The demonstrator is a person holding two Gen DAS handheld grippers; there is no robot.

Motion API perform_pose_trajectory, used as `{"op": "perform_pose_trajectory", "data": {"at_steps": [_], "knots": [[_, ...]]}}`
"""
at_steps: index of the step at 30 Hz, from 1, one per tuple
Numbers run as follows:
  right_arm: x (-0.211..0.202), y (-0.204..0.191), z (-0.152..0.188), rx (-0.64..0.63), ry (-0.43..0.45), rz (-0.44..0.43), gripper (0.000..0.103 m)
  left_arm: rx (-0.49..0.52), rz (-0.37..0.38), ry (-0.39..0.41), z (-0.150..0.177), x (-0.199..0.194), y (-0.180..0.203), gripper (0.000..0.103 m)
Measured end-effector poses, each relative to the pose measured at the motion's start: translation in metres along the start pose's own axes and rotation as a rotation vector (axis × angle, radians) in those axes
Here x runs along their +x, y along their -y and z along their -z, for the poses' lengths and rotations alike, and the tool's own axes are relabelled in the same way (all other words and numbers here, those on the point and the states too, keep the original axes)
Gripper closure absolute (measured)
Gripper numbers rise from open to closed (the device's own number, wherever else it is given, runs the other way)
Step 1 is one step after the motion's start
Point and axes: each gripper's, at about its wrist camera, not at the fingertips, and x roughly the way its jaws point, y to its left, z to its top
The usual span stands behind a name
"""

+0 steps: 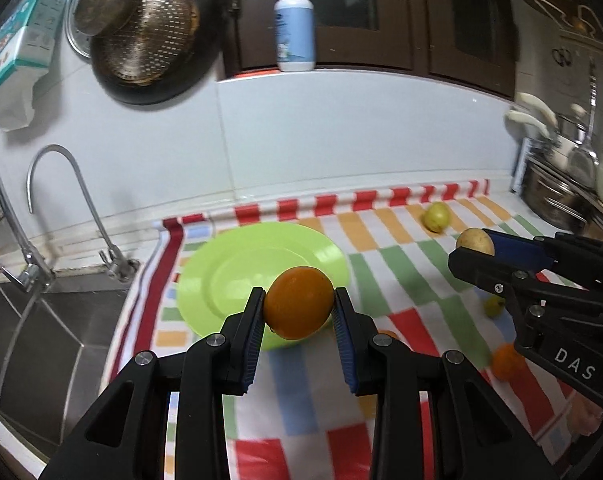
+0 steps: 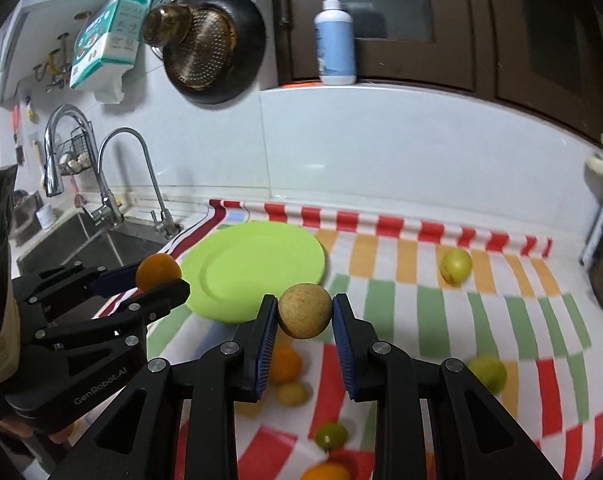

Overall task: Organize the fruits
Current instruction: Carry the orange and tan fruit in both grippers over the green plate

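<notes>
Left gripper jaws clamped on an orange; right gripper jaws clamped on a tan fruit. Beneath both, checked cloth over the worktop; just beyond, a green plate; further left, sink. Only in the right view: loose fruits under the jaws, a lime.

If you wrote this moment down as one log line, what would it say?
left tongs: shut on orange | right tongs: shut on tan fruit | green plate: bare | loose fruits remain on checked cloth
</notes>
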Motion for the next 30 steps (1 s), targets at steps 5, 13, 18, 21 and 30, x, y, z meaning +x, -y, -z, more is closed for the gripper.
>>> {"op": "perform_pose_trajectory", "data": {"at_steps": [5, 13, 18, 21, 30], "knots": [[0.015, -0.01, -0.021, -0.042, 0.008, -0.025, 0.074, -0.017, -0.03, 0.019, -0.013, 0.008, -0.015, 0.069], [0.048, -0.023, -0.057, -0.12, 0.01, -0.049, 0.074, -0.012, -0.081, 0.038, -0.038, 0.035, -0.037, 0.069], [0.078, -0.023, -0.075, -0.127, -0.028, -0.083, 0.074, -0.026, -0.079, 0.012, -0.051, 0.06, -0.053, 0.069], [0.101, -0.024, -0.084, -0.138, -0.066, -0.093, 0.074, -0.024, -0.075, -0.028, -0.054, 0.081, -0.063, 0.069], [0.176, -0.025, -0.087, -0.154, -0.207, -0.124, 0.074, -0.009, -0.033, -0.147, -0.056, 0.143, -0.079, 0.069]]}}
